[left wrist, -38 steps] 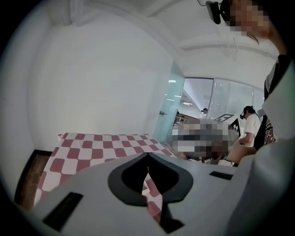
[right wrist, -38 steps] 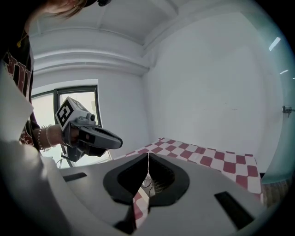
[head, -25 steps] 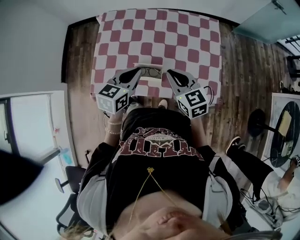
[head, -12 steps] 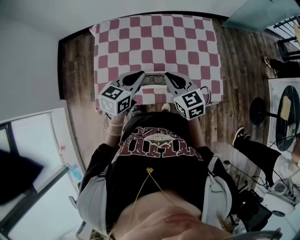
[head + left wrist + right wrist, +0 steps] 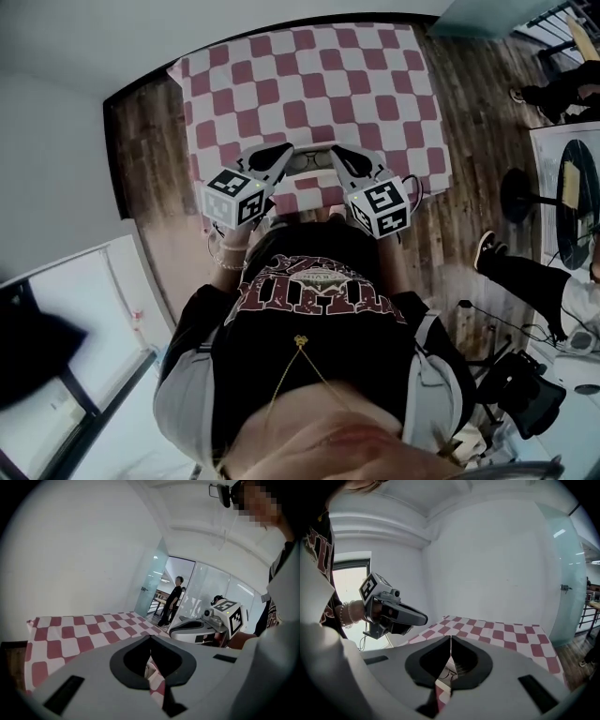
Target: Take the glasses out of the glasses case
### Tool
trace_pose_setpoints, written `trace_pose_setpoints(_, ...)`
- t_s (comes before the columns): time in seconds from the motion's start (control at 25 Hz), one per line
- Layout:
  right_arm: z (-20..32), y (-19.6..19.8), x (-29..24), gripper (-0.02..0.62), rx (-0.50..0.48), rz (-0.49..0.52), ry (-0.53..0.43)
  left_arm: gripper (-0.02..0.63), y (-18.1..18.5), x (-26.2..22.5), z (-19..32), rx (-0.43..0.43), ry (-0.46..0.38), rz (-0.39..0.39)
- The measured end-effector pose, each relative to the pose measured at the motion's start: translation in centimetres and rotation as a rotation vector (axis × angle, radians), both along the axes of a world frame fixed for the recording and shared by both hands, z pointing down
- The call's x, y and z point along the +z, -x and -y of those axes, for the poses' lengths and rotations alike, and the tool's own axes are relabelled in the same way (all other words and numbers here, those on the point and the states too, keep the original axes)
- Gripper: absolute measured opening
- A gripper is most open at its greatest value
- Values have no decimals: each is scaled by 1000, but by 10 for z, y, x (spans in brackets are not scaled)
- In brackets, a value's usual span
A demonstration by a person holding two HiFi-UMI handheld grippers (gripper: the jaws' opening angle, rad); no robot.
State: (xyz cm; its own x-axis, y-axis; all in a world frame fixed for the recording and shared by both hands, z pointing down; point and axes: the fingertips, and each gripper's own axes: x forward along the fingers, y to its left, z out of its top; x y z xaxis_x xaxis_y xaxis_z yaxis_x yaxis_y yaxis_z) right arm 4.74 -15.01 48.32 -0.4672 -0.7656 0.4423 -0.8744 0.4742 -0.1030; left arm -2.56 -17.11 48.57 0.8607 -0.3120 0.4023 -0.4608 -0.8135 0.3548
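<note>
A white glasses case point(image 5: 309, 167) lies open near the front edge of the red-and-white checkered table point(image 5: 309, 84), with dark-rimmed glasses point(image 5: 310, 158) in it. My left gripper point(image 5: 284, 149) is just left of the case and my right gripper point(image 5: 334, 153) just right of it, both shut with nothing held. In the right gripper view the glasses point(image 5: 449, 673) show through the gap below the closed jaw tips, and the left gripper point(image 5: 391, 611) hangs at the left. In the left gripper view a corner of the case point(image 5: 149, 668) peeks through, with the right gripper point(image 5: 211, 627) opposite.
The table stands on a dark wooden floor point(image 5: 473, 112) beside a white wall. A person point(image 5: 174, 597) stands by a glass door far behind the table. A round stool base point(image 5: 518, 197) and cables lie at the right.
The head view has swung and tilted. Both grippers have stayed either side of the case, drawn slightly closer together. Both remain shut.
</note>
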Motion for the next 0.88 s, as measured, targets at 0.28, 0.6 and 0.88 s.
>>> trace_pose_setpoints(0.28,-2,1,20,20,32,-24,44,8,7,9,-2,27,27,0)
trace_pose_setpoints(0.6,1,5,43,20,21,-44,91,8,20,17,-4,-1,59,-11)
trace_pose_setpoints(0.88,9,13,66,20,-17,-65,128,8,39,30,-2,-64,84,-3)
